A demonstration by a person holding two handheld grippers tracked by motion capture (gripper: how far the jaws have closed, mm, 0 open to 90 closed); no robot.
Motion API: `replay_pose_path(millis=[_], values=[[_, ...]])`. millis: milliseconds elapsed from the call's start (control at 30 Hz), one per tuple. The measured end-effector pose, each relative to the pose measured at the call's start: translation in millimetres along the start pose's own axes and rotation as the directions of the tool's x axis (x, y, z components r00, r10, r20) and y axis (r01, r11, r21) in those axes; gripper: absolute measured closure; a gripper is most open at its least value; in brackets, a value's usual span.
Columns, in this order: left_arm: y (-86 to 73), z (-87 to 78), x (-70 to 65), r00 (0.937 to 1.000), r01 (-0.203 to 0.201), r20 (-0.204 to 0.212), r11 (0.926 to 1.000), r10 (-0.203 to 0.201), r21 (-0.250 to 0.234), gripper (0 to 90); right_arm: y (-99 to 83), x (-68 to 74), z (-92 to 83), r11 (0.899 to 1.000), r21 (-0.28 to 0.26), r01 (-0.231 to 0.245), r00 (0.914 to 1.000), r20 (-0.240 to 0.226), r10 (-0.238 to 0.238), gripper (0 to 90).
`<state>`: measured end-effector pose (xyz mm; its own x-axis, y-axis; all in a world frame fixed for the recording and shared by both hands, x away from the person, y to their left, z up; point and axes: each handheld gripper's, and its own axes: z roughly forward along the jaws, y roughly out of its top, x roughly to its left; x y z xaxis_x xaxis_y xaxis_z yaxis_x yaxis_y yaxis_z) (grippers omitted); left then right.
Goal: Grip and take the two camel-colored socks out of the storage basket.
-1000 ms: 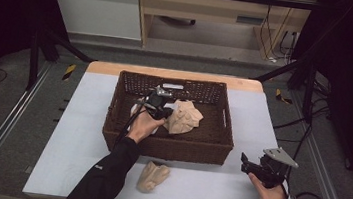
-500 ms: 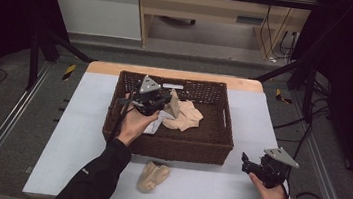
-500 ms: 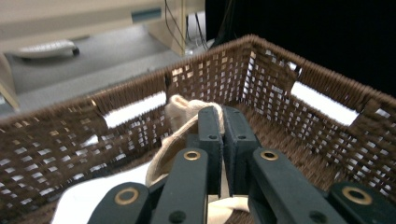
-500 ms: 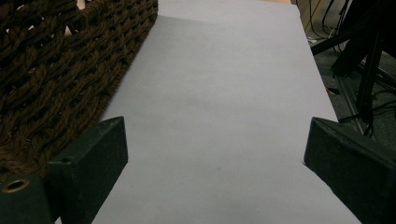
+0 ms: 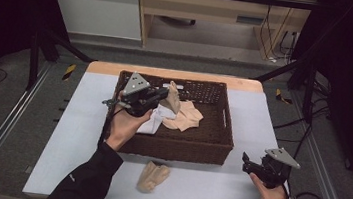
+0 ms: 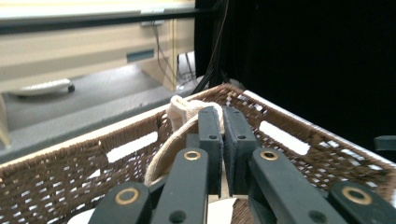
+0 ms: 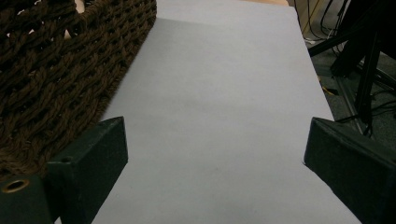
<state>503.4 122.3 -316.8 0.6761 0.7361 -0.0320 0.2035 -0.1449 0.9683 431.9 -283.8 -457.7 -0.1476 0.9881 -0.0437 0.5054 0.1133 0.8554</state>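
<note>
One table with a pale grey-blue top stands under the camera. On it sits one dark brown woven basket, rectangular, with slot handles in its walls.

Two hand-held grippers are in use. The left gripper is raised above the left part of the basket, its jaws clamped on a beige sock, which hangs from them over the basket's inside. In the left gripper view the two black jaws stand almost together, with a cream ribbed edge of the sock bunched beside and between them. The right gripper rests on the table near the basket's front right corner; in the right gripper view its jaws stand wide apart with bare tabletop between them.

Cloth pieces, counted: inside the basket, one peach-coloured garment lies crumpled, and one white cloth lies just beside it. One more beige sock-like piece lies on the table in front of the basket.
</note>
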Motion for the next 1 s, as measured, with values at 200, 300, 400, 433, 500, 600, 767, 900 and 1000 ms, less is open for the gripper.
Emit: replay_pose_path(millis=[200,300,400,433,500,600,767,900,1000], values=[[13.4,-25.1,-11.1,0.9995,-0.019,0.025,0.9984,0.021,-0.052,86.3,0.2,0.0,-0.6,1.0,-0.002,-0.001,1.0,0.0,0.001,6.4],[15.8,-35.2,-16.9,0.999,-0.02,0.038,0.9974,0.023,-0.069,86.3,0.1,-0.3,-0.5,1.0,-0.002,0.0,1.0,0.001,0.0,6.4],[15.5,-41.7,-20.0,0.9986,-0.013,0.049,0.9966,0.017,-0.081,86.3,0.2,-0.1,-1.9,1.0,-0.007,-0.003,1.0,0.004,0.003,6.4],[15.1,-44.6,-21.5,0.9984,-0.009,0.054,0.996,0.014,-0.089,86.3,0.2,-0.1,-1.9,1.0,-0.007,-0.003,1.0,0.004,0.003,6.4],[14.1,-50.3,-24.1,0.9982,-0.008,0.059,0.9953,0.014,-0.097,86.3,0.2,-0.4,-2.6,1.0,-0.009,-0.004,1.0,0.006,0.004,6.4],[14.8,-62.3,-27.7,0.9976,-0.008,0.067,0.9937,0.016,-0.112,86.3,0.2,-0.9,-2.9,1.0,-0.011,-0.005,1.0,0.005,0.005,6.4],[14.6,-76.2,-32.8,0.9962,-0.012,0.084,0.9919,0.023,-0.127,86.3,0.1,-0.2,-2.9,1.0,-0.008,-0.003,1.0,0.006,0.003,6.5],[10.5,-86.2,-38.5,0.9941,-0.016,0.105,0.9919,0.03,-0.126,86.3,0.2,0.2,-3.3,1.0,-0.008,-0.001,1.0,0.006,0.001,6.5],[3.2,-94.0,-43.8,0.9918,-0.022,0.122,0.9916,0.038,-0.127,86.3,0.1,0.3,-3.3,1.0,-0.007,-0.002,1.0,0.005,0.002,6.5]])
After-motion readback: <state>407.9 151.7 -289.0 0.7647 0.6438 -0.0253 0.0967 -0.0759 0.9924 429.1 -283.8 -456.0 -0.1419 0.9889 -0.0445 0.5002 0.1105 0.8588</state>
